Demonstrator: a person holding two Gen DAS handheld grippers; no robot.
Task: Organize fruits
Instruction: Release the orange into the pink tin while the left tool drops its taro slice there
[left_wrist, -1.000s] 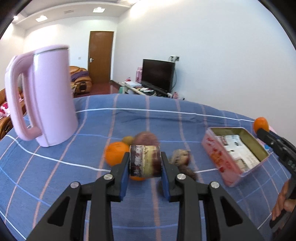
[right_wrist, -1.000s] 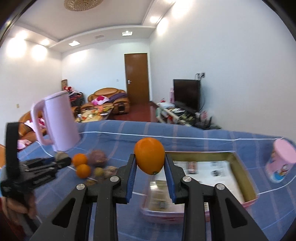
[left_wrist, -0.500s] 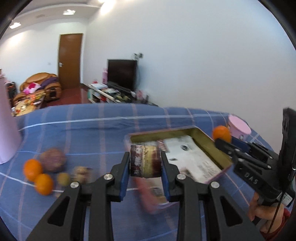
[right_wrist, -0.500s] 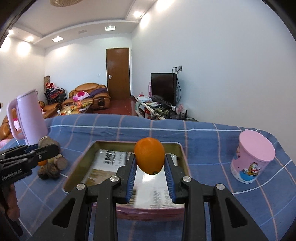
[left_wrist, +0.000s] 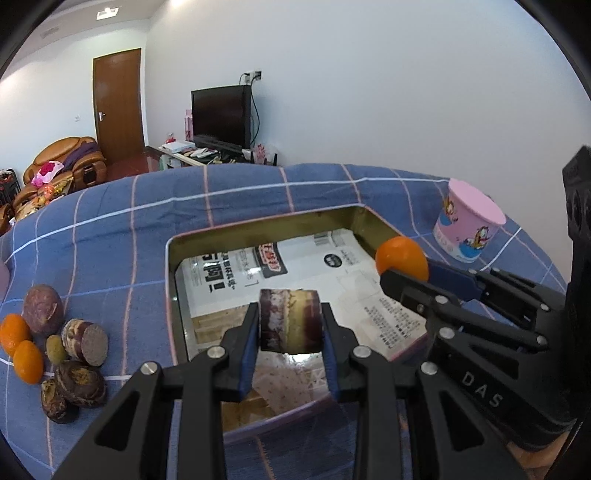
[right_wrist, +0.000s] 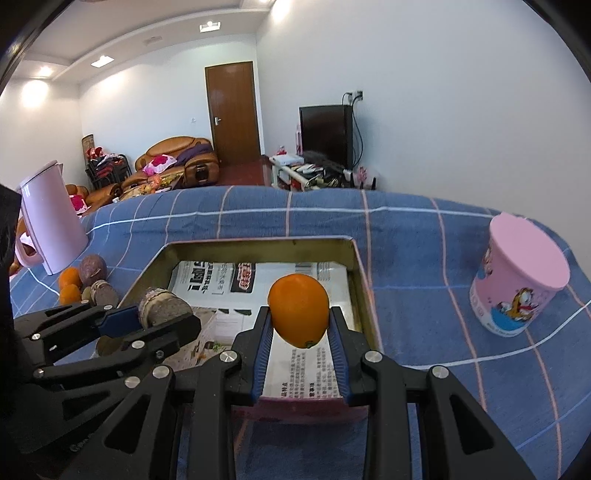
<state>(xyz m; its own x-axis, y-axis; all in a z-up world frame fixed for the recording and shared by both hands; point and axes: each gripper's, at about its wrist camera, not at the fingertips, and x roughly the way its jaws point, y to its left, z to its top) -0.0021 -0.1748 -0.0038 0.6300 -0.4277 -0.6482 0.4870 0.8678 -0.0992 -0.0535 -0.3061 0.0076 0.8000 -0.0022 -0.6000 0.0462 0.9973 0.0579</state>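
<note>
- While both grippers hang over the tin, treat this as the release step, and lower before you let go.
- The left gripper (left_wrist: 290, 328) is clamped on a cut purple fruit piece (left_wrist: 289, 319); it sits above the near left part of the tin tray (left_wrist: 170, 280), clear of the paper liner (left_wrist: 343, 280).
- The right gripper (right_wrist: 300, 334) grips an orange (right_wrist: 298, 310) between its blue pads, over the near right part of the tin, close to the right wall.
- Bring each load down close to the liner, then part the jaws slowly; the orange is likely to roll, so set it away from the rim.
- Keep the two tools apart; they stand just beside each other and could knock.
- Farther left on the blue checked cloth (left_wrist: 110, 236), the remaining fruit pile (left_wrist: 55, 347) waits outside the tin.
- The pink cup (right_wrist: 521, 277) stands well right; the pink kettle (right_wrist: 50, 225) stands beyond the pile. Avoid both.
</note>
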